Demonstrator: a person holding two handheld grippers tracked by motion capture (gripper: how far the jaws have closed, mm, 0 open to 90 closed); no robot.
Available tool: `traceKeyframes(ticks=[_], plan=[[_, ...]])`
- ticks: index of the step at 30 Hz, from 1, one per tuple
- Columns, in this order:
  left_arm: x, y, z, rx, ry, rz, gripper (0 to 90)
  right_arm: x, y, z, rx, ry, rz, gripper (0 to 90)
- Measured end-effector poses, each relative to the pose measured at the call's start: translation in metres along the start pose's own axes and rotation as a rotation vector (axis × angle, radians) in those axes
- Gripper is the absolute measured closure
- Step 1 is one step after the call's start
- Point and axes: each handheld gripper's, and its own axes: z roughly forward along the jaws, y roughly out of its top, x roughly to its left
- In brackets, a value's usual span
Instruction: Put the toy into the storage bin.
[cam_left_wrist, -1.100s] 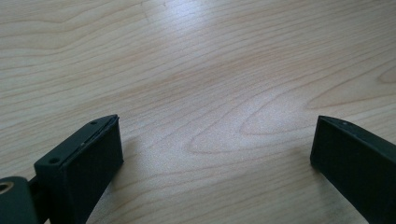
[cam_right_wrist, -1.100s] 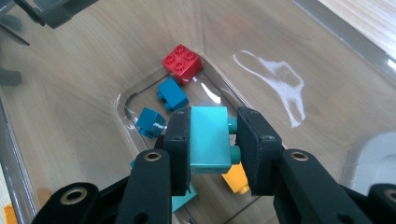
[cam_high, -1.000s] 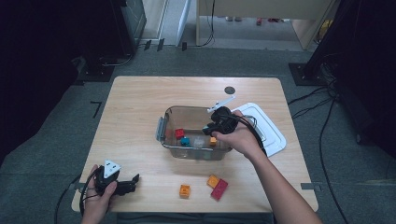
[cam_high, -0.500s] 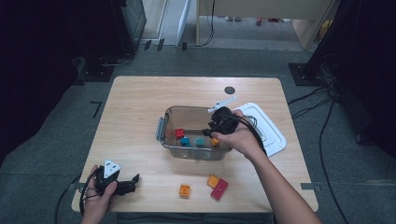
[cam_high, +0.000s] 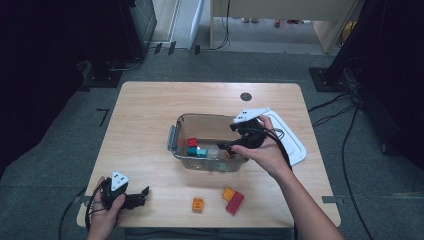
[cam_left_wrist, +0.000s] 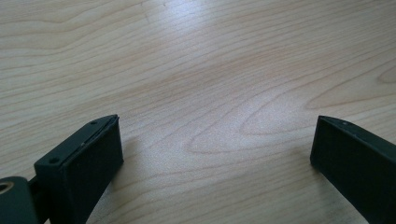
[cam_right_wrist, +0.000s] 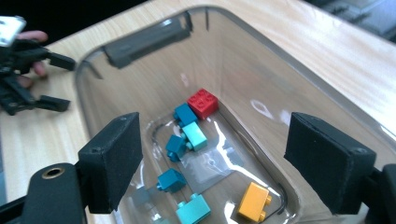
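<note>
A clear plastic box (cam_high: 176, 137) stands mid-table and holds a red brick (cam_high: 192, 142), several teal bricks (cam_high: 200, 151) and an orange brick (cam_right_wrist: 253, 200). My right gripper (cam_high: 226, 145) hovers over the box's right end, pointing down into it. Its jaws have just been opening and are open (cam_right_wrist: 215, 154) with nothing between them; the orange brick lies on the box floor below. My left gripper (cam_high: 142, 196) rests at the table's front left, open (cam_left_wrist: 215, 140) over bare wood.
In front of the box, an orange brick (cam_high: 198, 204) lies on the table, with another orange brick (cam_high: 228, 194) touching a red one (cam_high: 236, 202). A white lid (cam_high: 295, 145) lies right of the box. A dark round spot (cam_high: 245, 96) marks the table's far side.
My right gripper has lifted and drawn back to the right over the box, and its jaws stand wider apart. The left gripper has stayed in place.
</note>
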Motion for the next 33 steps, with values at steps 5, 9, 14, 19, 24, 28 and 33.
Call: traceKeyframes(ticks=[5,9,14,19,24,28,33], plan=[[0.000,0.000,0.000,0.001,0.000,0.001,2.1,0.009,-0.007,-0.016,-0.046,0.004,-0.012,18.4],[0.000,0.000,0.000,0.001,0.000,0.001,2.1,0.020,-0.016,-0.031,-0.077,0.012,-0.028,17.3],[0.000,0.000,0.000,0.003,-0.001,0.001,2.1,0.034,-0.027,-0.049,-0.114,0.009,-0.047,17.2],[0.000,0.000,0.000,0.003,-0.001,0.001,2.1,0.048,-0.042,-0.065,-0.149,0.004,-0.059,18.8],[0.000,0.000,0.000,0.003,-0.001,0.001,2.1,0.065,-0.064,-0.074,-0.164,0.025,-0.075,19.0],[0.000,0.000,0.000,0.002,0.000,0.001,2.1,0.072,-0.075,-0.073,-0.157,0.031,-0.087,18.3],[0.000,0.000,0.000,0.002,0.000,0.001,2.1,0.080,-0.095,-0.067,-0.129,0.040,-0.098,17.4]])
